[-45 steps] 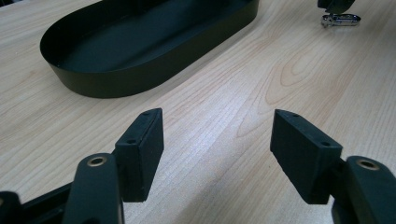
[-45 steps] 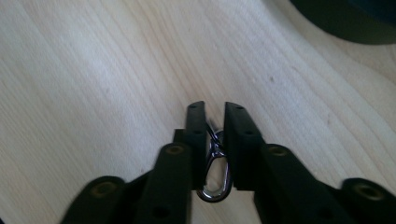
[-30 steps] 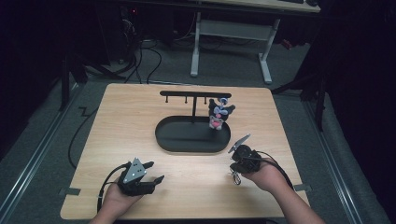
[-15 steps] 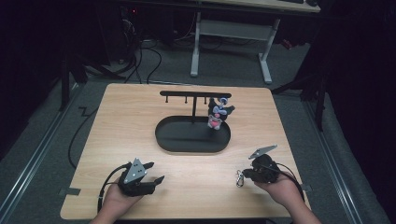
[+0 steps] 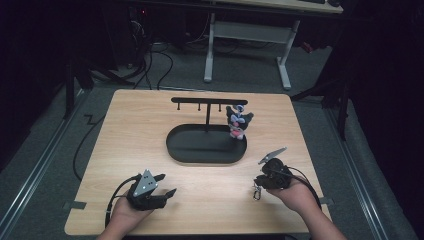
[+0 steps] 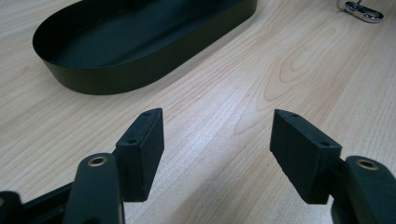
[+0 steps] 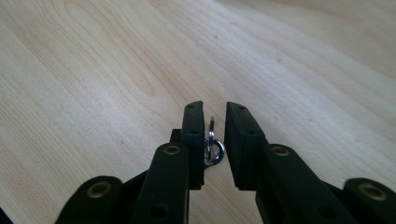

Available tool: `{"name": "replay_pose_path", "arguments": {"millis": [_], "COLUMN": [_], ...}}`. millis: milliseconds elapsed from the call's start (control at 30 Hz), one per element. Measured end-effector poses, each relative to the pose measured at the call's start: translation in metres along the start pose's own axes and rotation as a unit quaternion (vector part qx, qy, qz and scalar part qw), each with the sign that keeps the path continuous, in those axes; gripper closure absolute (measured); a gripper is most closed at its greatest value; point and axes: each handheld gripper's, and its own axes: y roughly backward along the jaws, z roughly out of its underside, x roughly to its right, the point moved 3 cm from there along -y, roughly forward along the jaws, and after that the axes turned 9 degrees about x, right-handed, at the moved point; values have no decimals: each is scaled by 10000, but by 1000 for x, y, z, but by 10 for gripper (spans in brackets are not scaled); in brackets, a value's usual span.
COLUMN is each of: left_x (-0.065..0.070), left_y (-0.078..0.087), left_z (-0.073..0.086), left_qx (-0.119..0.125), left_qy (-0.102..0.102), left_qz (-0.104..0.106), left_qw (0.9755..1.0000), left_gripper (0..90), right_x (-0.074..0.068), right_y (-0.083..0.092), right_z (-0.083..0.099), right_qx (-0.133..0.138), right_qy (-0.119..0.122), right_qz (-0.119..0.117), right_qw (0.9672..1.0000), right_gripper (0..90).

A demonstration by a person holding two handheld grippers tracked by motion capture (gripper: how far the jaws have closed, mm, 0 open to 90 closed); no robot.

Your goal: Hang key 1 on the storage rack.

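Your right gripper (image 7: 215, 122) is just easing its jaws apart, a narrow gap now, with the metal keyring (image 7: 212, 149) lying between them on the desk (image 5: 210, 195), loose. Your left gripper (image 5: 161, 189) is waiting with its jaws standing wide and empty. One keychain figure (image 5: 237, 121) is already hanging on the rack (image 5: 207, 101); this keyring is not yet hung.

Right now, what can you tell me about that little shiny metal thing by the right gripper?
The metal clasp looks like a small keyring-style clip of bright, chrome-like metal, with a round ring and a thin upright piece above it. It sits between the jaws of the right gripper, close against one pad with a gap to the other; the jaws have just been opening. In the high view it lies on the wooden table by that gripper, near the front edge, apart from the black tray.
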Motion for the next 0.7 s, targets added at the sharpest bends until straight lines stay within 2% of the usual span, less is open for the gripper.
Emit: {"name": "replay_pose_path", "arguments": {"millis": [133, 167, 200, 233, 333, 400, 500, 567, 600, 700], "left_x": [-2, -2, -2, -2, -1, -1, -1, -1, -1, -1], "left_y": [1, 1, 1, 1, 1, 2, 1, 1, 1, 2], "left_z": [0, 0, 0, 0, -1, -1, -1, -1, -1, -1], "left_qx": [12, 16, 19, 21, 19, 30, 23, 16, 22, 29], "left_qy": [1, 8, 9, 9, -4, 1, 7, 7, 7, 6], "left_qz": [3, -1, 2, 5, 5, -1, -14, -8, -14, -9], "left_qw": [10000, 10000, 10000, 10000, 10000, 10000, 10000, 10000, 10000, 10000], "left_gripper": [358, 358, 359, 358, 358, 359, 359, 359, 358, 359], "right_x": [1, 1, 0, 0, -2, -4, -5, -6, -6, -5], "right_y": [-14, -16, -16, -17, -16, -15, -11, -6, -3, 5], "right_z": [2, 2, 2, 0, -8, -11, -16, -18, -19, -21], "right_qx": [-433, -472, -517, -450, -406, -452, -551, -527, -512, -385], "right_qy": [-46, -12, -110, 32, 158, 141, 306, 280, 344, 212], "right_qz": [-90, -90, -79, -109, -66, -91, -74, -83, -69, -140], "right_qw": [9990, 9988, 9986, 9989, 9990, 9988, 9980, 9982, 9981, 9989], "right_gripper": [770, 817, 880, 885, 887, 887, 890, 892, 892, 893]}}
